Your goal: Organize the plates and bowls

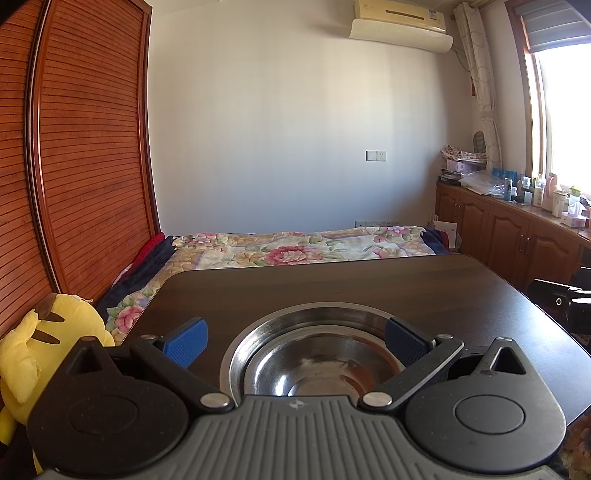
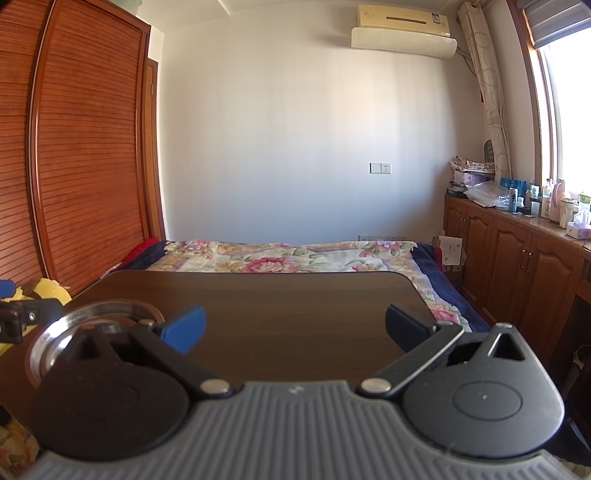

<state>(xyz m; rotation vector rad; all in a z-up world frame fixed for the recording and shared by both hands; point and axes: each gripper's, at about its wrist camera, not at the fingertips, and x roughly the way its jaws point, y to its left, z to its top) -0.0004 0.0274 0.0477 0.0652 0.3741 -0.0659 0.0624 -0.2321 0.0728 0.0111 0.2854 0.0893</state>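
1. Here I see a dark wood-grain counter [image 1: 332, 291] with rounded corners, set up over a bed [image 1: 295, 247] covered by a floral quilt.
2. A stack of steel dishes, a bowl [image 1: 317, 365] nested in a wider plate [image 1: 236, 354], sits on the near part of the counter, straight ahead of my left gripper [image 1: 295, 341].
3. My left gripper is spread wide; its blue pads [image 1: 186, 341] stand either side of the stack, and I cannot tell whether the right pad touches the rim.
4. My right gripper [image 2: 295, 326] is likewise spread wide, holding nothing, over bare counter with the stack off to its left, partly hidden behind its own body.
5. From the right wrist view the plate rim [image 2: 74, 317] shows near the counter's left edge.
6. A slatted wooden wardrobe [image 1: 88, 147] fills the left side of the room, and a yellow plush toy [image 1: 48, 339] sits at its foot beside the counter.
7. The far wall is plain white, with an air conditioner [image 1: 400, 24] high up and a switch plate [image 1: 376, 155] lower down.
8. Along the right, wooden cabinets [image 2: 517, 251] run under a bright window [image 1: 565, 110], their top crowded with bottles and boxes.
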